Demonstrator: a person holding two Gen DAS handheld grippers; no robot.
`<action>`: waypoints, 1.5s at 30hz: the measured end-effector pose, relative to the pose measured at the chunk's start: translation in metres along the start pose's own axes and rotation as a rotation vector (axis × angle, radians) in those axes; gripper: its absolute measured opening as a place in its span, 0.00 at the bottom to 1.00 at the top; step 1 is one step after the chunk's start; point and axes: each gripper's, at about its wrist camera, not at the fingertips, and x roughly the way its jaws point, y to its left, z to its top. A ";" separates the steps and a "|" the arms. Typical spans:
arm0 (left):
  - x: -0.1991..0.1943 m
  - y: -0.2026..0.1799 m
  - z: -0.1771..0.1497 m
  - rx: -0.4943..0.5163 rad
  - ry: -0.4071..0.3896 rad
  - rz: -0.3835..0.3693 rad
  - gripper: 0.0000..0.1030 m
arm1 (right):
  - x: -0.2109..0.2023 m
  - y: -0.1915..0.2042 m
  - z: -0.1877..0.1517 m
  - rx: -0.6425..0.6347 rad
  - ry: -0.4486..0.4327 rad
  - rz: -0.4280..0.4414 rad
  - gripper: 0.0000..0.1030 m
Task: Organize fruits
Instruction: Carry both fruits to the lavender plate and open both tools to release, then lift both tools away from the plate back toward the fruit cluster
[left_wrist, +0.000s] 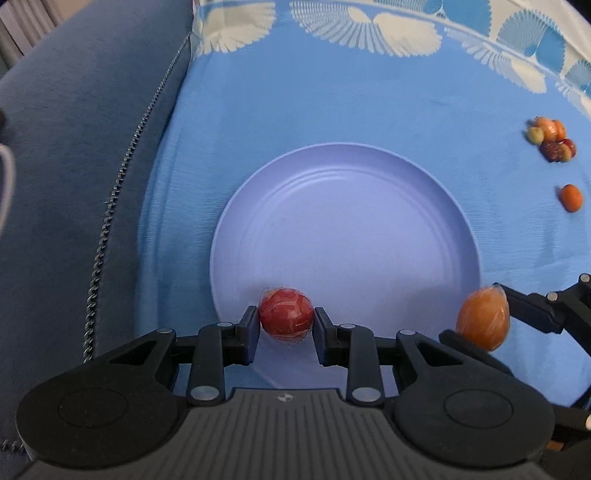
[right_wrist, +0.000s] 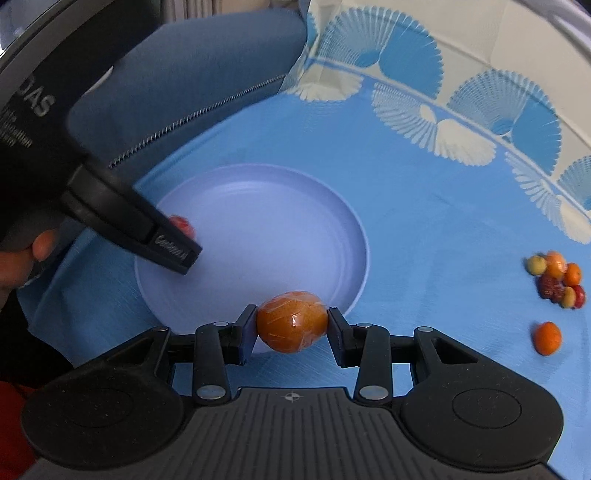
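Note:
My left gripper is shut on a red fruit and holds it over the near rim of a pale lilac plate. My right gripper is shut on an orange fruit at the plate's near right edge. The orange fruit and right gripper also show at the right of the left wrist view. The left gripper's finger and part of the red fruit show in the right wrist view. The plate holds no loose fruit.
A small pile of mixed fruits and a lone orange fruit lie on the blue patterned cloth to the right; both show in the right wrist view. A blue sofa cushion with a zipper lies left.

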 end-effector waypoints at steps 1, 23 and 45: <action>0.004 0.000 0.002 -0.001 0.005 0.004 0.33 | 0.004 0.000 0.000 -0.006 0.004 -0.002 0.41; -0.111 0.008 -0.089 -0.067 -0.097 0.035 1.00 | -0.116 0.001 -0.051 0.089 -0.094 -0.080 0.94; -0.177 -0.024 -0.113 -0.045 -0.229 0.035 1.00 | -0.178 0.006 -0.070 0.110 -0.264 -0.143 0.98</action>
